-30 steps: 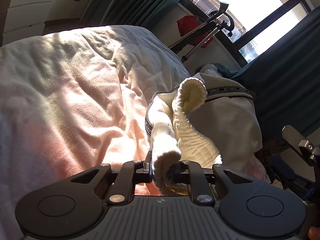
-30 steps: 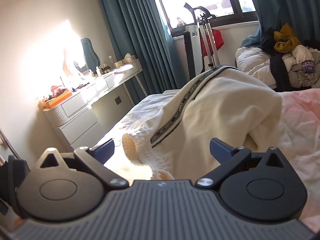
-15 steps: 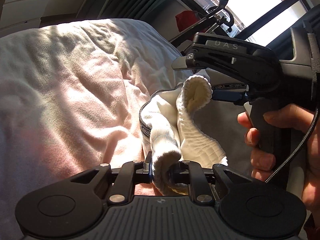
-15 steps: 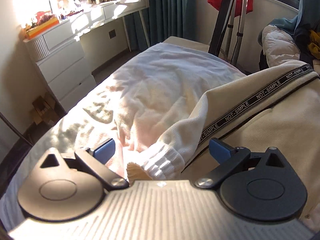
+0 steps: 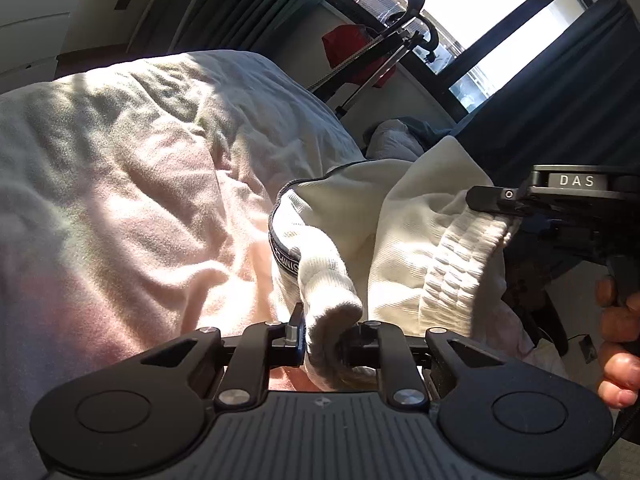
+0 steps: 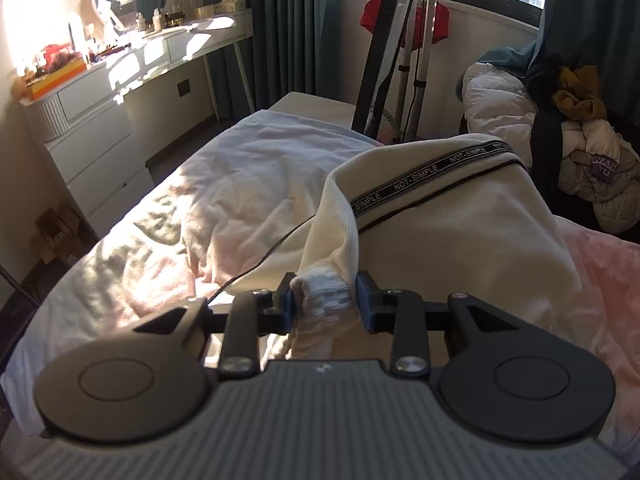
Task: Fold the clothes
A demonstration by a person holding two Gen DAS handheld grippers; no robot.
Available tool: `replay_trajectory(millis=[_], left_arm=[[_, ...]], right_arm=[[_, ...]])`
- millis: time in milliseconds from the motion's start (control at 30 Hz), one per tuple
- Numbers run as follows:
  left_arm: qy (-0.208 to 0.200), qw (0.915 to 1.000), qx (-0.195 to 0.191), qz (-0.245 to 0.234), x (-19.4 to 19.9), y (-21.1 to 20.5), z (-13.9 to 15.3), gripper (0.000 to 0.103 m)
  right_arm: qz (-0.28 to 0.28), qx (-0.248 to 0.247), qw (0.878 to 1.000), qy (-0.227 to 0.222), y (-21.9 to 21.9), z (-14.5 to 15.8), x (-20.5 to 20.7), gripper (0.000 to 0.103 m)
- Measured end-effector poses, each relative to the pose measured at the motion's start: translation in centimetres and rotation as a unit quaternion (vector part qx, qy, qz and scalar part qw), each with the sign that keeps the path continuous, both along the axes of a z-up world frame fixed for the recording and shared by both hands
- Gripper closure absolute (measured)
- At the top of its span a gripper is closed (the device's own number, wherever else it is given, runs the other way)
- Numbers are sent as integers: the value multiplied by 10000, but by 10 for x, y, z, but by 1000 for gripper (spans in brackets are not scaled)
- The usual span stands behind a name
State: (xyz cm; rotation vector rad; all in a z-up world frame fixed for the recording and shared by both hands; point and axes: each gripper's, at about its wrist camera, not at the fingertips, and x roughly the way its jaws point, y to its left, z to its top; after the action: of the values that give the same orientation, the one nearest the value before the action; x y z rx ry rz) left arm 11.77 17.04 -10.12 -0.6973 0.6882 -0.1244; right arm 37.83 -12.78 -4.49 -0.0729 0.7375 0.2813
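A cream sweatshirt with a black "NOT-SIMPLE" stripe lies on the bed. My left gripper is shut on one ribbed cuff of it. My right gripper is shut on the other ribbed cuff. In the left wrist view the right gripper shows at the right, pinching its cuff, with the person's hand on its handle. The sweatshirt body bunches between the two grippers.
The bed has a rumpled white and pink cover. A white dresser stands at the left. A stand with a red garment is by the window. A pile of clothes lies at the right.
My right gripper was open one second ago and has closed on the second cuff. It has pulled that cuff to the right, away from the left gripper, which still holds its cuff.
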Motion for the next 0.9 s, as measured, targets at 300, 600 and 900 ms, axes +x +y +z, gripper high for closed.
replay_trajectory(millis=[300,600,900], left_arm=[[28,9986,-530,-81,-3,8,-2,80],[-9,9995,177,-277,-16,-20,2,74],[-36,9992,396,12,-36,-24,5,63]], right_arm=[[-1437,1254,9811,-330,-136,-5,-116,71],[-2087,2591,9401,738,-196,-134,-184,71],[-1927,3458,9176,367,-223,-150,-195,59]])
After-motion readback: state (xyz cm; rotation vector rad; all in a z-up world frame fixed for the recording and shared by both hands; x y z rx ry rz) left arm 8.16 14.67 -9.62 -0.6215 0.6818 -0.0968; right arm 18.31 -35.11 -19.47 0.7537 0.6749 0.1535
